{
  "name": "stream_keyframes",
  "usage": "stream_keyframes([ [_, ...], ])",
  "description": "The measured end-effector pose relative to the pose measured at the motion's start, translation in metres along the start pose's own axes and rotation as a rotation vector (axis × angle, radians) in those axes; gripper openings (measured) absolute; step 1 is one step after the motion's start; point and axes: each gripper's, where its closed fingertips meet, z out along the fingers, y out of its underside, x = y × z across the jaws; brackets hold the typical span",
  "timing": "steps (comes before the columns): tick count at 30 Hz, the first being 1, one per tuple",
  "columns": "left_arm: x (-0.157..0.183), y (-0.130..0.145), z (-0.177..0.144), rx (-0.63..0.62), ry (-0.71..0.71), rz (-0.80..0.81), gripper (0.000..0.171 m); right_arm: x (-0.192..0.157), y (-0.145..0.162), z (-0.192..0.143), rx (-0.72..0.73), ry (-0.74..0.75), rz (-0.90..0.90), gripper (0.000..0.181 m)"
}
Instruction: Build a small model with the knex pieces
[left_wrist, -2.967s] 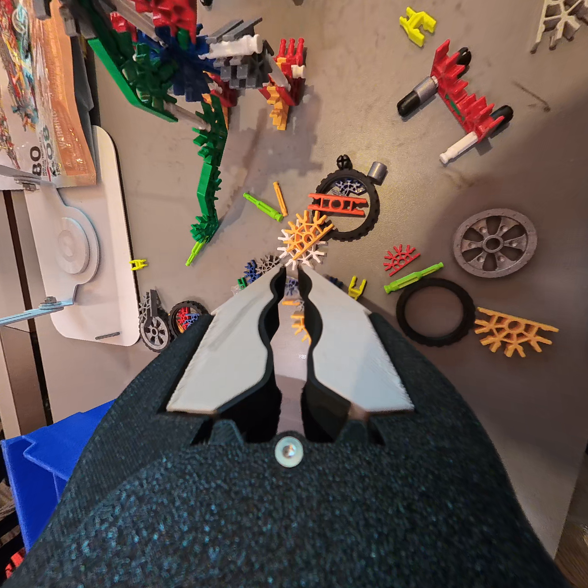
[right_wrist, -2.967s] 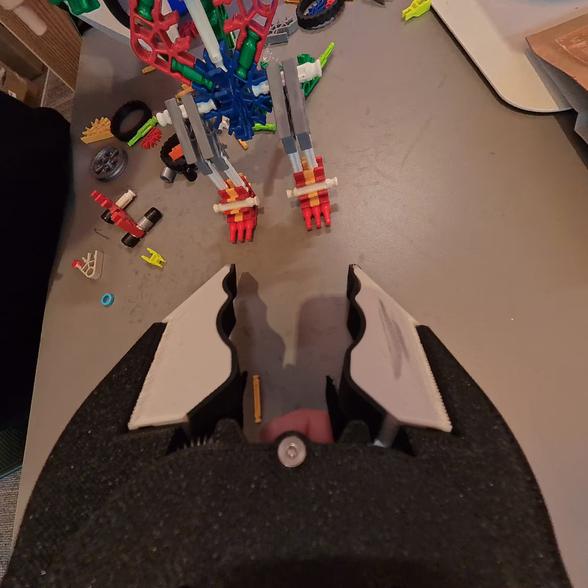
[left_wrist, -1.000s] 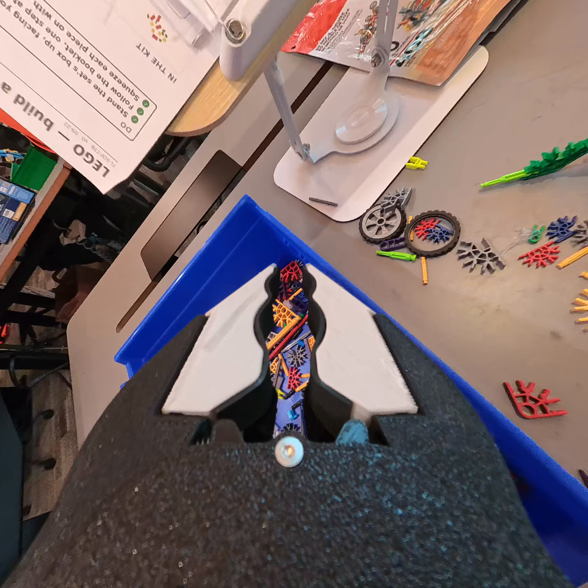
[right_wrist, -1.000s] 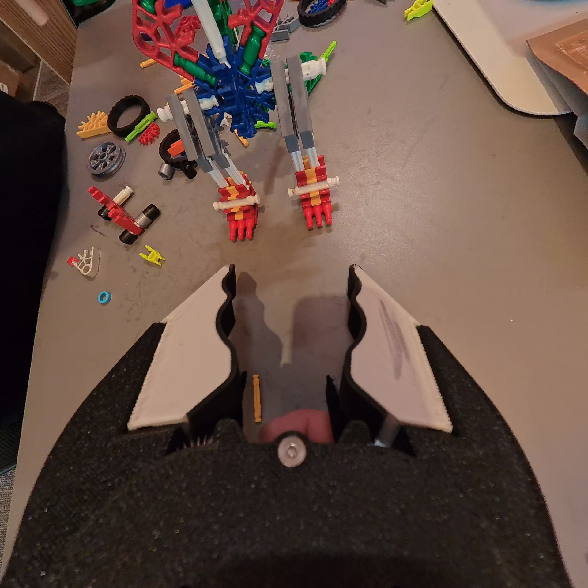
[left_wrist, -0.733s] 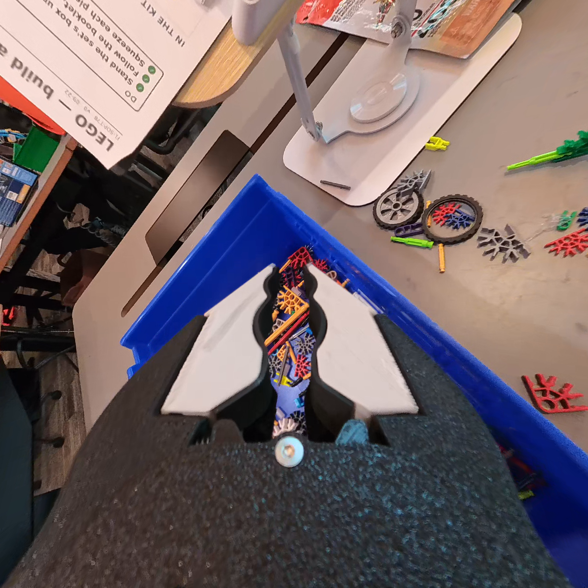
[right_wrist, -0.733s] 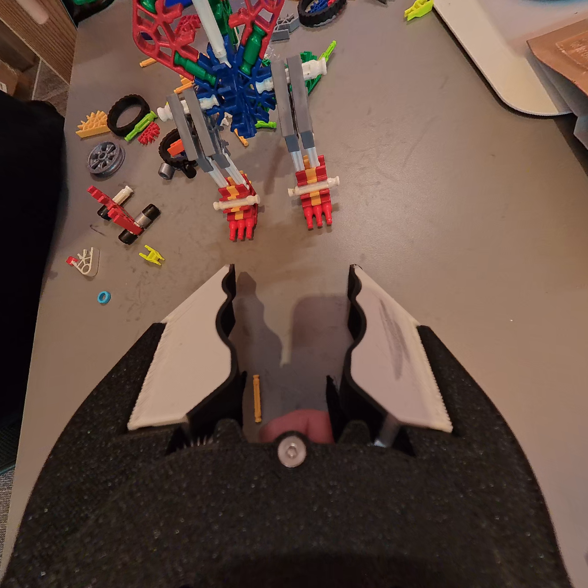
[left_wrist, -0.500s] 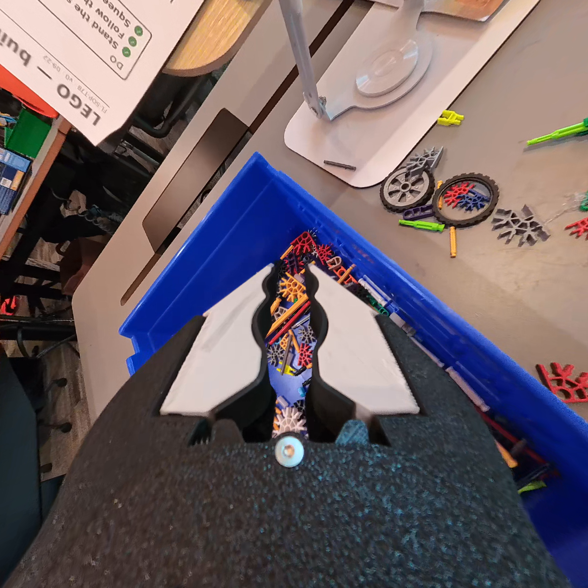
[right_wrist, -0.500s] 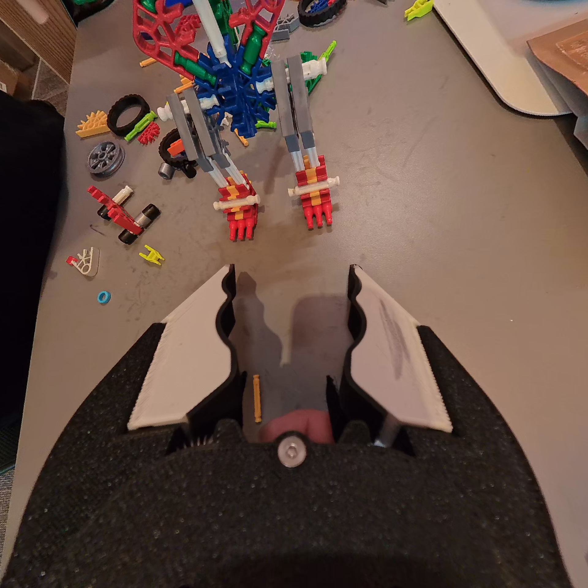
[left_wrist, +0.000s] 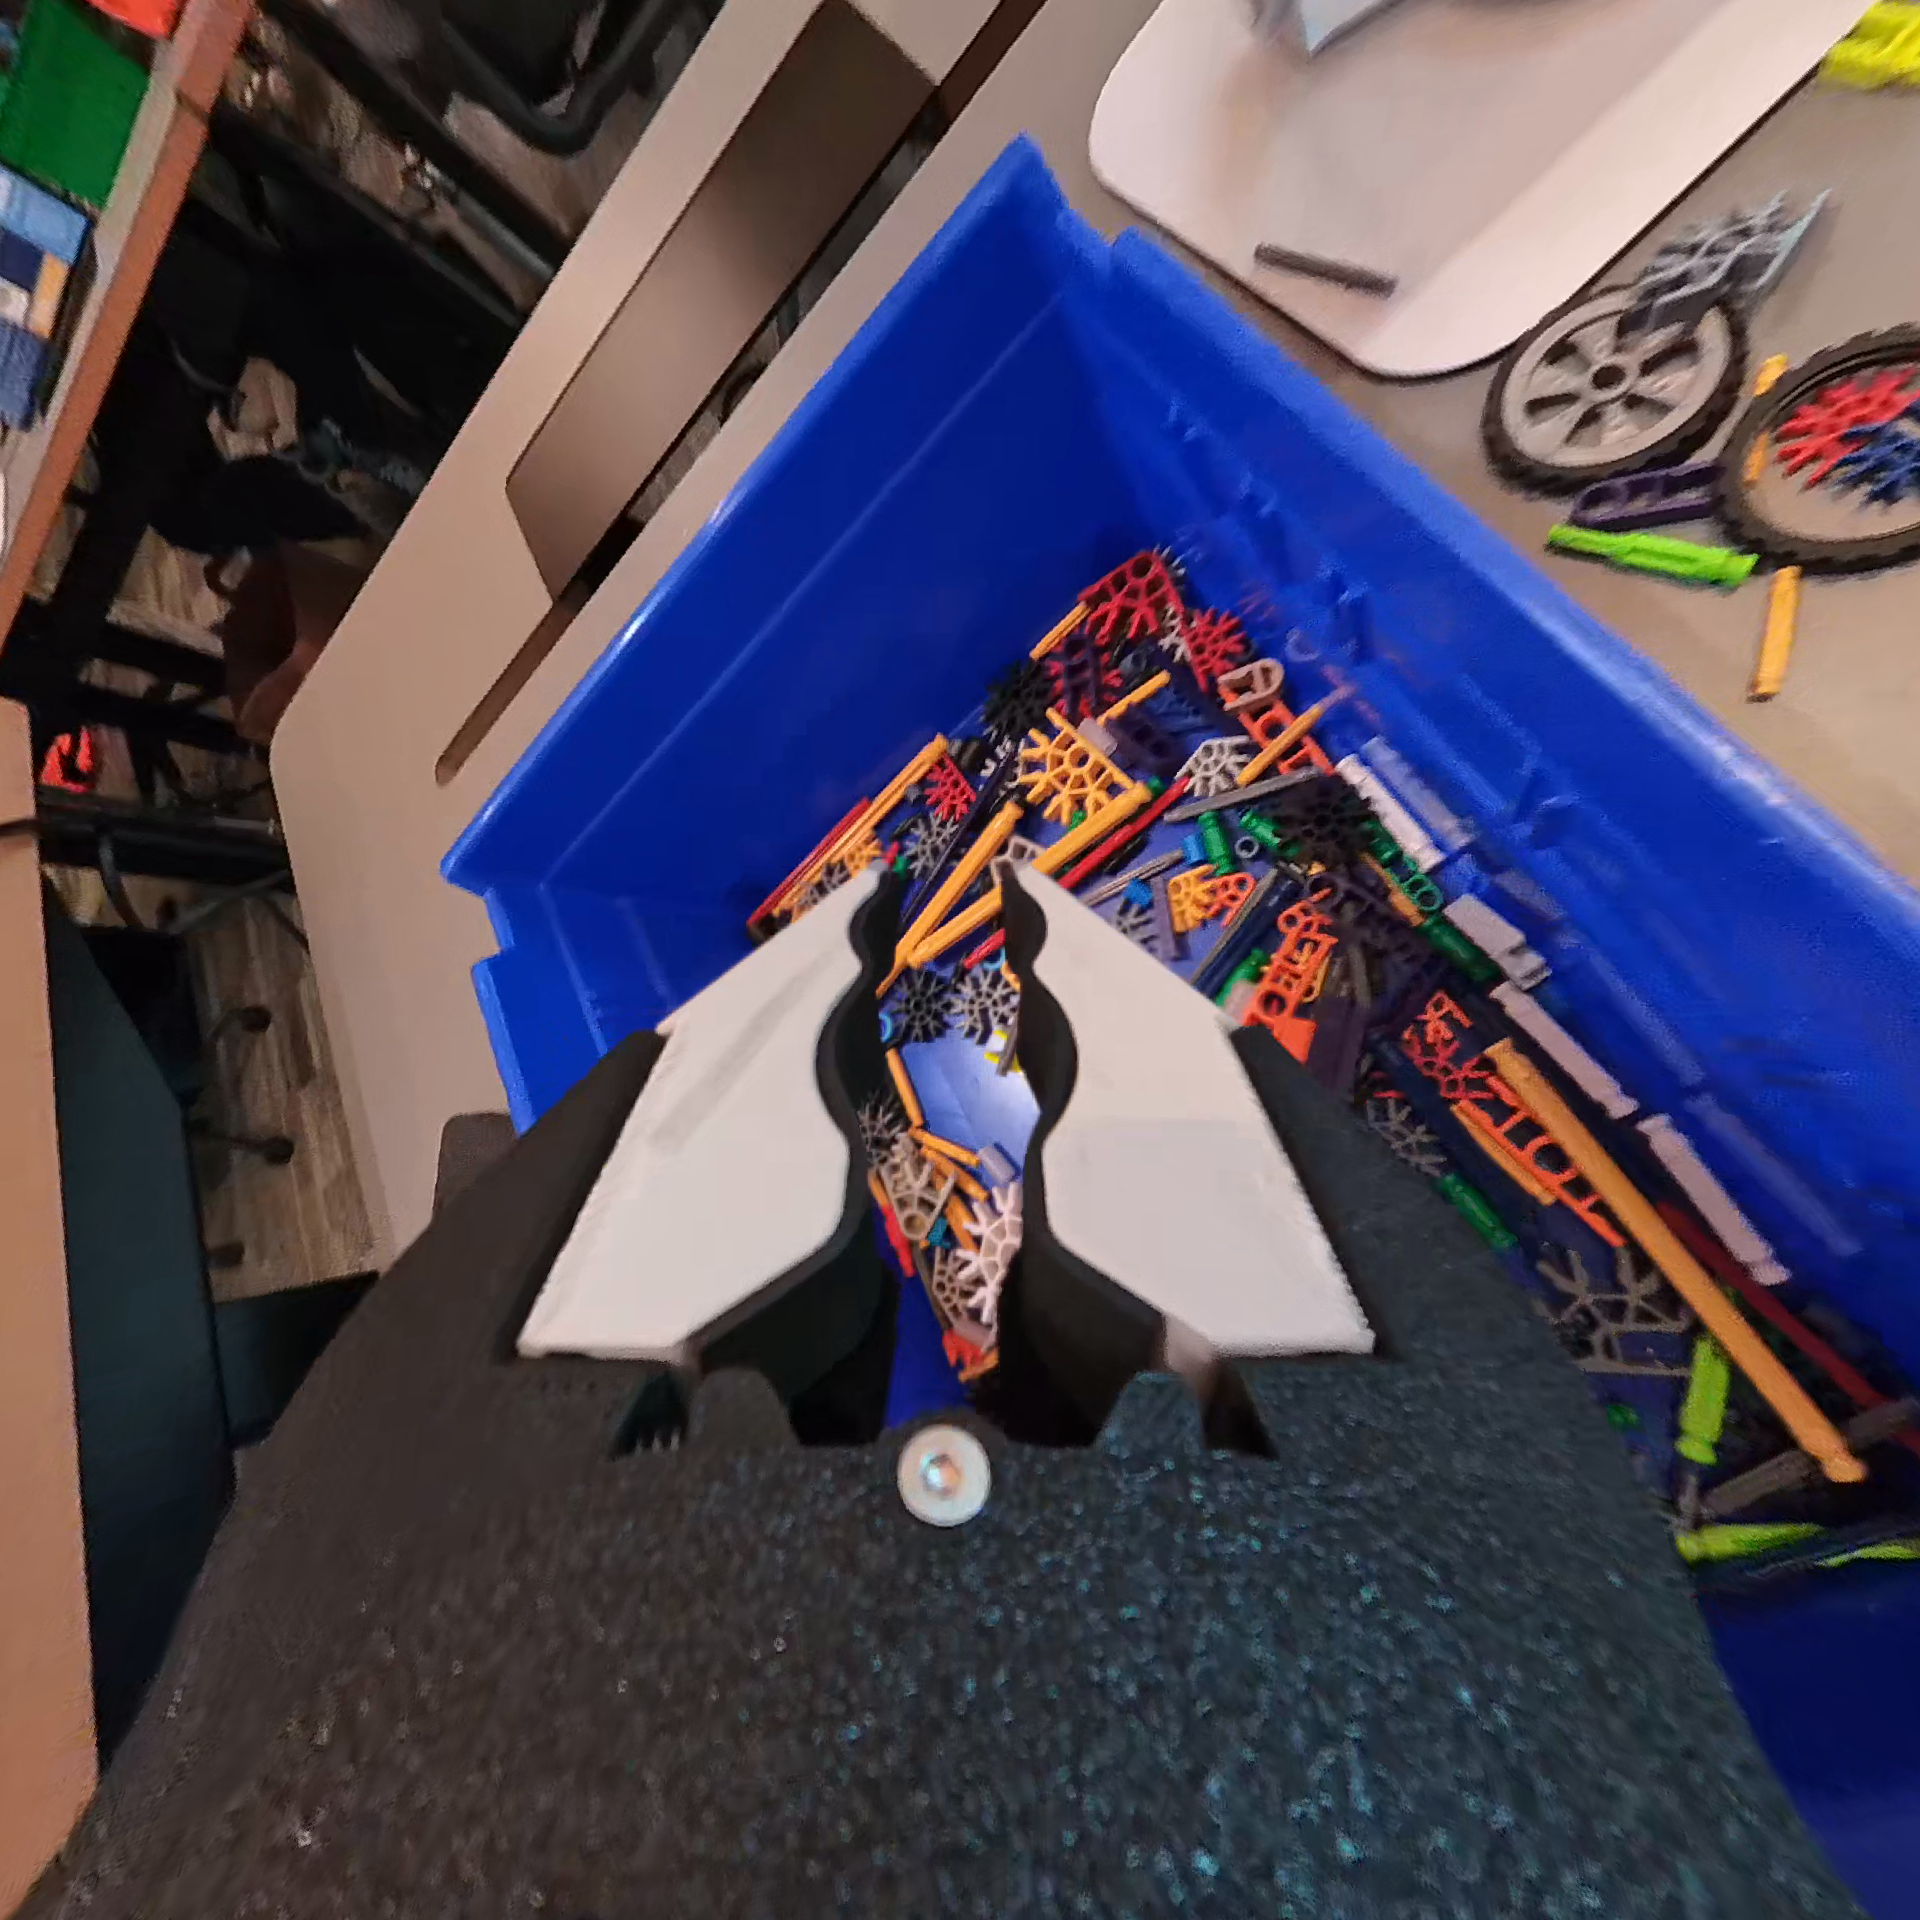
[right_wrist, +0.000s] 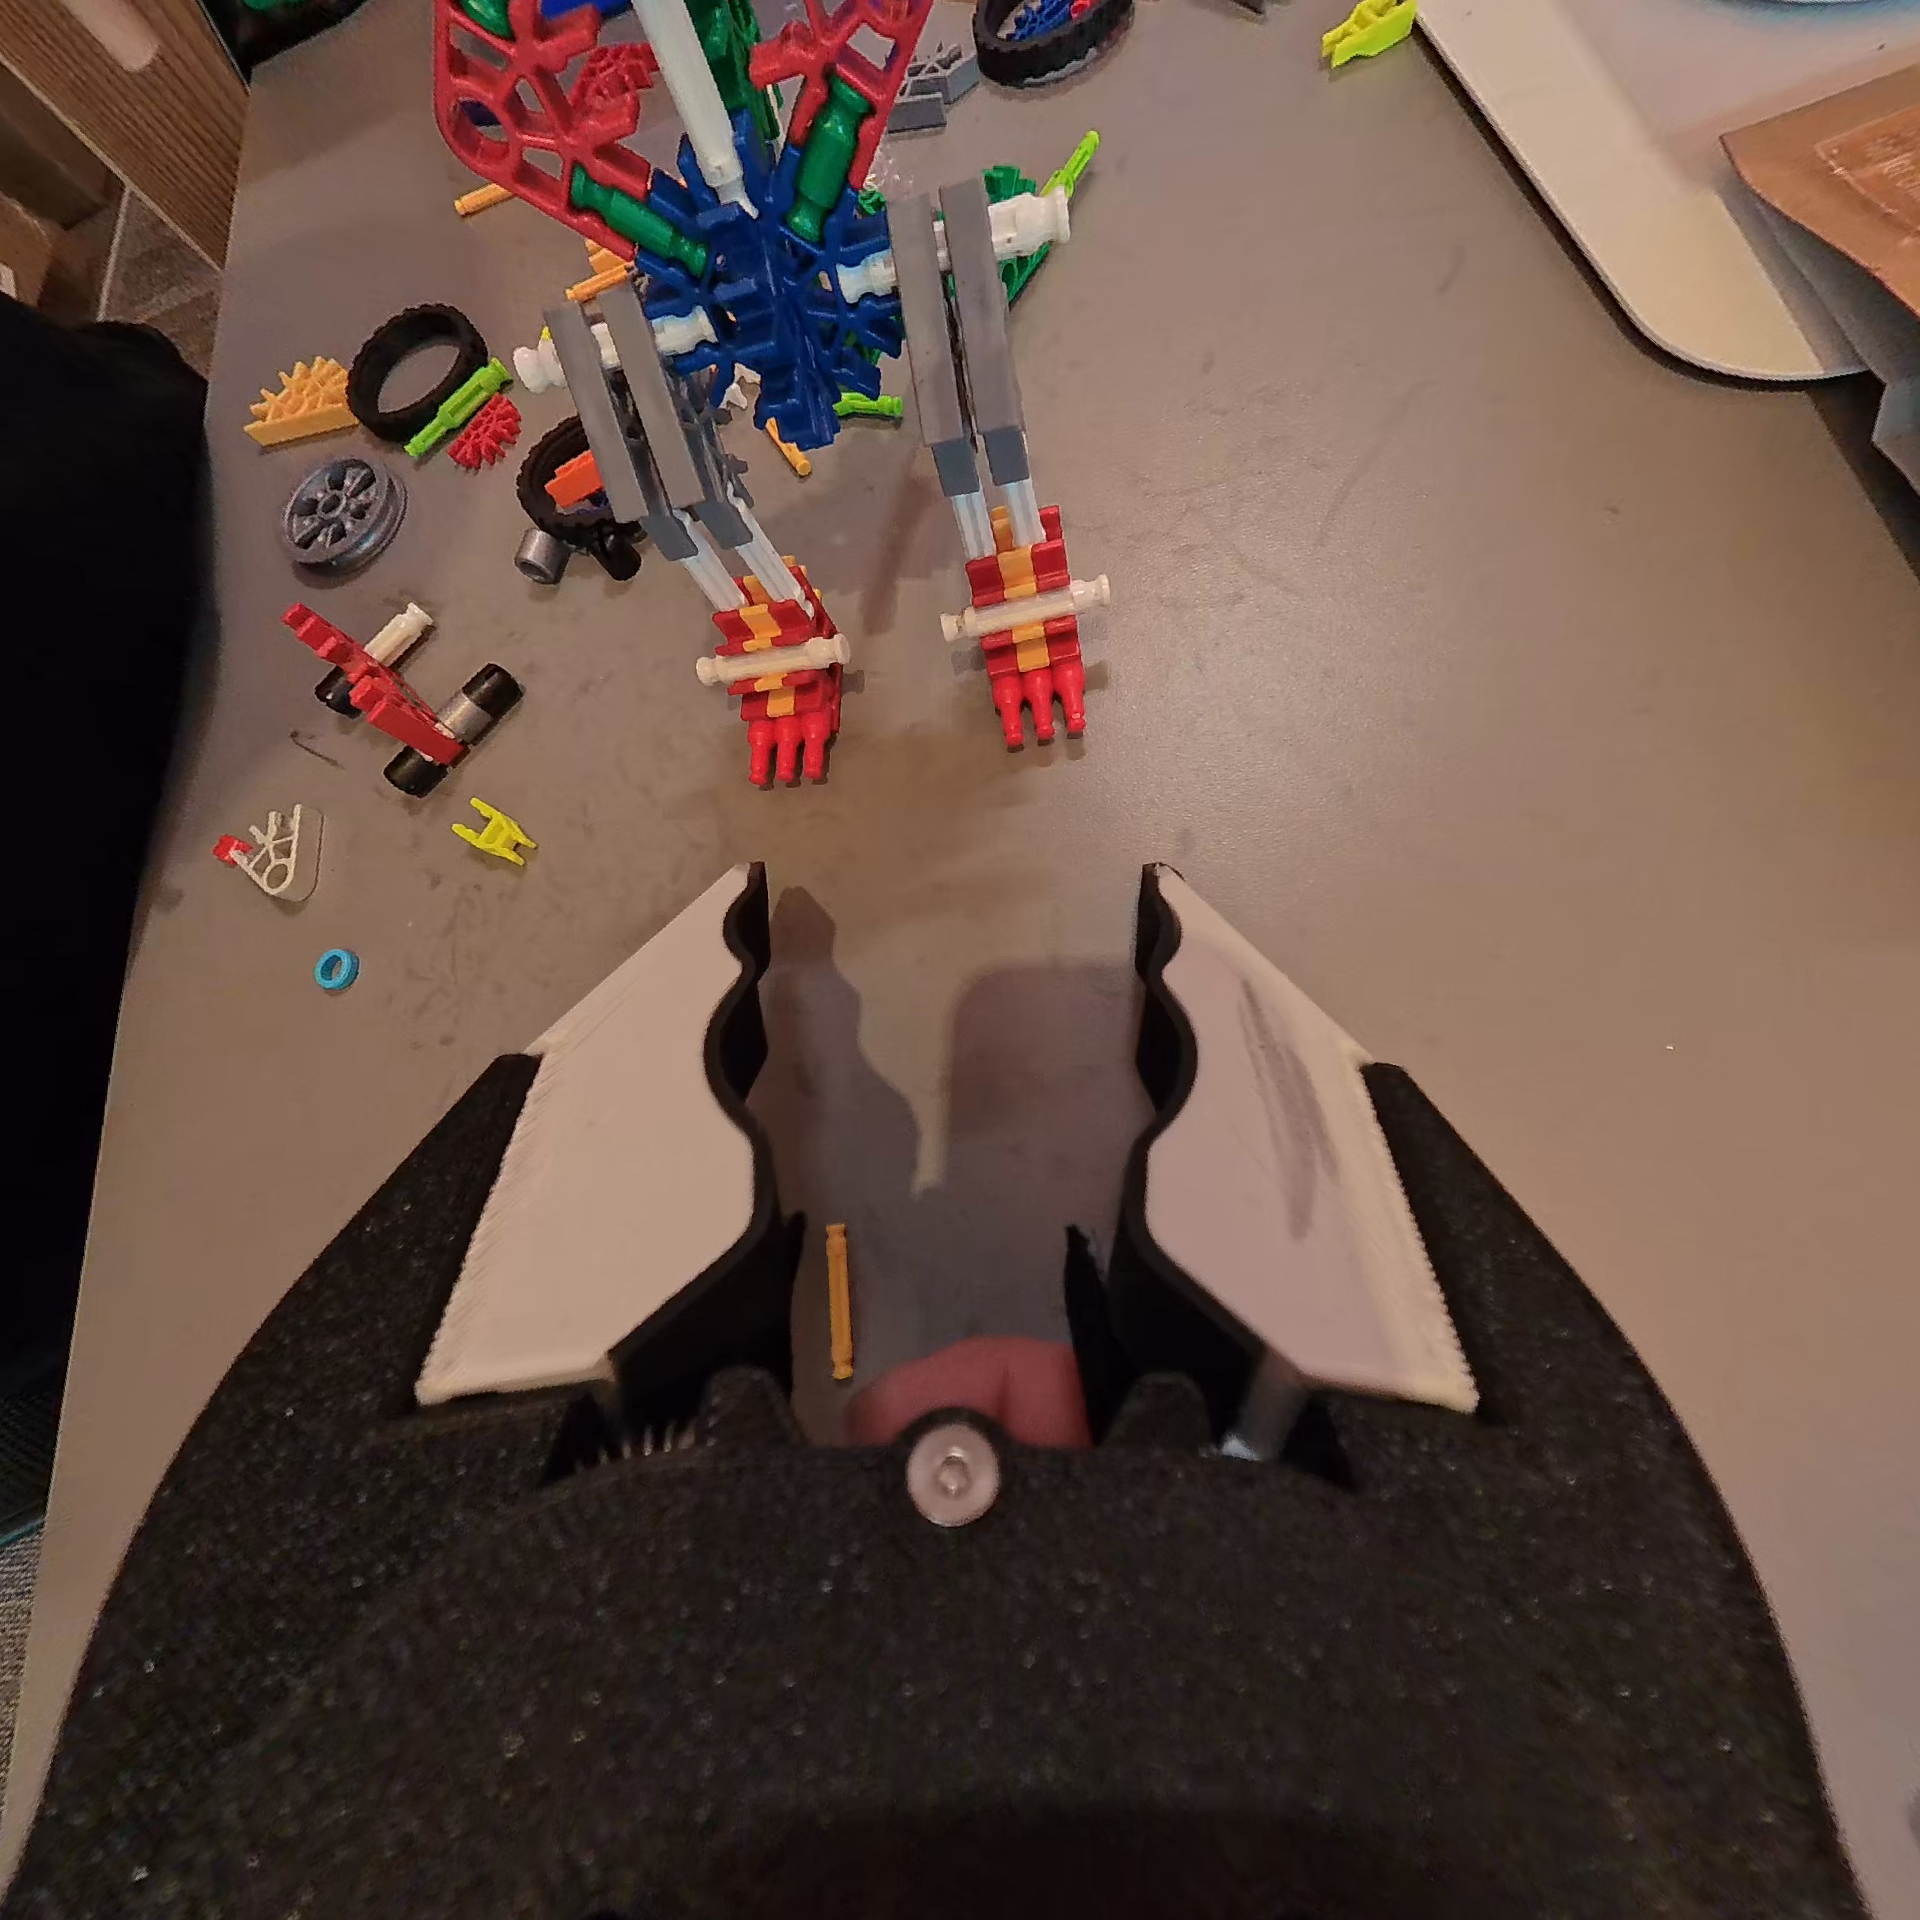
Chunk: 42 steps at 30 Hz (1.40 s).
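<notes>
My left gripper (left_wrist: 945, 883) hangs over a blue plastic bin (left_wrist: 935, 436) at the table's edge. Its jaws are a little apart and nothing sits between them. Below it the bin holds a pile of coloured rods and snowflake connectors (left_wrist: 1299, 883). My right gripper (right_wrist: 951, 873) is wide open and empty, low over the grey table. A short orange rod (right_wrist: 837, 1299) lies on the table between its fingers, near their base. Ahead of it stands a built model (right_wrist: 769, 260) of blue, red and green pieces on two red clawed feet (right_wrist: 784, 686).
Beside the bin lie a white base plate (left_wrist: 1403, 156), a grey wheel (left_wrist: 1610, 384), a black tyre (left_wrist: 1756, 488) and a green rod (left_wrist: 1642, 551). Left of the model lie a small red wheeled piece (right_wrist: 400, 696), a grey wheel (right_wrist: 343, 514), a yellow clip (right_wrist: 494, 831) and a blue ring (right_wrist: 336, 969). The left gripper's tips are roughly 45 centimeters from the right gripper's. My right gripper's tips are some 8 centimeters from the yellow clip (right_wrist: 494, 831).
My left gripper swung from the loose pieces on the table to the blue bin, moved further over it, and its jaws parted a little. My right gripper has not moved.
</notes>
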Motion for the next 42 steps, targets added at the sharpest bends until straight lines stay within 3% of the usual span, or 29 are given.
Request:
stream_keyframes([
  [9, -0.004, 0.03, 0.007, -0.132, 0.013, -0.02, 0.024, 0.0, 0.0, 0.0, 0.0, 0.001, -0.001, 0.071],
  [19, 0.014, 0.072, 0.0, -0.328, 0.153, -0.038, 0.031, 0.0, 0.0, 0.0, 0.0, 0.0, 0.0, 0.071],
  [30, 0.05, 0.067, -0.001, -0.299, 0.332, -0.026, 0.033, 0.0, 0.0, 0.0, 0.0, 0.0, -0.001, 0.071],
  [42, 0.071, 0.073, -0.002, -0.317, 0.431, 0.01, 0.033, 0.0, 0.0, 0.0, -0.001, 0.0, -0.003, 0.071],
])
